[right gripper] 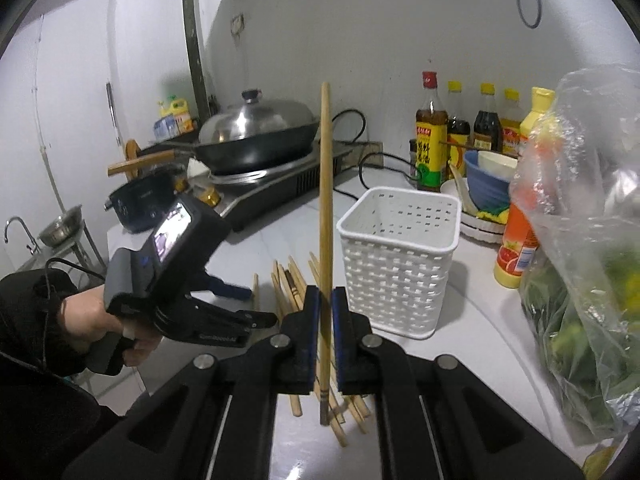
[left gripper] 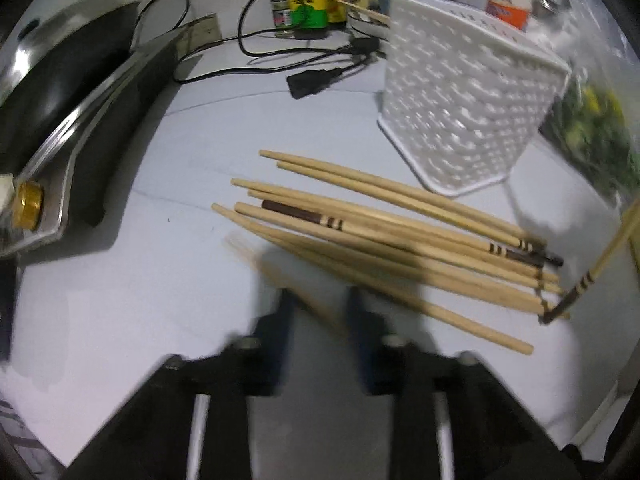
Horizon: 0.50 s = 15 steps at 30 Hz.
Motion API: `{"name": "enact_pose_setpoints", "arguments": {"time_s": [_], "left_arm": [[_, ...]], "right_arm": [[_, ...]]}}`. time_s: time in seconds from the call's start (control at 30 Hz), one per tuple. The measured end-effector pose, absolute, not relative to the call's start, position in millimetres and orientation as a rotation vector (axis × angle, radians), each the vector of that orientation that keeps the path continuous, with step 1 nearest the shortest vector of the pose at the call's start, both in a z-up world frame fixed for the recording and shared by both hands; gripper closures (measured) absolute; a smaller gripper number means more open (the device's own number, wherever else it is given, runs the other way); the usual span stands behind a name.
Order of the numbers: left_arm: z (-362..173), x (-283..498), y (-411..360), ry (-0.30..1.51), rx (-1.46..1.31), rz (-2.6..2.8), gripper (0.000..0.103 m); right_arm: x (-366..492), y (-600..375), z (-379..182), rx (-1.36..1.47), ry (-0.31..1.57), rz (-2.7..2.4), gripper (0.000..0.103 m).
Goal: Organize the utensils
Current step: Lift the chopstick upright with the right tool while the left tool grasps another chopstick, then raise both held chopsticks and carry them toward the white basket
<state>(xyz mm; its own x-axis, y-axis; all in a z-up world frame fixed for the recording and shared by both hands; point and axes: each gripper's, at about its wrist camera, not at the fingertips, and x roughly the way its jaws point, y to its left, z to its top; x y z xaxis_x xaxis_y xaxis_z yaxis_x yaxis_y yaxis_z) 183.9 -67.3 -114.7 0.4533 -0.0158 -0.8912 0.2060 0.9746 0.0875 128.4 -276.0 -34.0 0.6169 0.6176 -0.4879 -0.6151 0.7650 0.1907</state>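
White stone makes up the bench (right gripper: 472, 364), and pale walls are seen behind it. A black wok (right gripper: 260, 140) with a shiny lid is set on a flat cooker (right gripper: 280, 184) at the far side, and a black cord (left gripper: 280, 56) is laid across the bench next to it. Sauce bottles (right gripper: 432, 136) are lined up by the wall, with a blue bowl (right gripper: 488, 184) in front of them. A clear bag of greens (right gripper: 580, 280) is crowded in on the right edge. A white basket (right gripper: 396, 260) full of small holes is stood upright in the middle, and nothing can be seen inside it. Just beside it, a pile of chopsticks (left gripper: 400, 232) is spread flat on the bench. One chopstick (right gripper: 326, 220) is pinched upright in the right tool (right gripper: 325, 340), close to the basket. The left tool (left gripper: 320, 320) is held low over the near end of the pile by a hand (right gripper: 88, 320) in a dark sleeve, and a blurry chopstick (left gripper: 272, 268) is seen between its nearly closed fingers, but a tight squeeze cannot be told.
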Motion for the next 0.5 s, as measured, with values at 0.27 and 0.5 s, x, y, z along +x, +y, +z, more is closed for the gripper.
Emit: {"name": "enact_pose_setpoints", "arguments": {"time_s": [0.27,0.5], "left_arm": [[-112.3,162.5,-62.1,1.091,0.116,-0.144,0.098],[-104.9,151.1,-56.8,1.062,0.097,-0.156,0.098]], "right_arm": [[127.5,-289.4,-40.9,0.042,0.560,0.718,0.097],[128.9,-295.0,-44.1,0.045,0.556,0.712,0.097]]}}
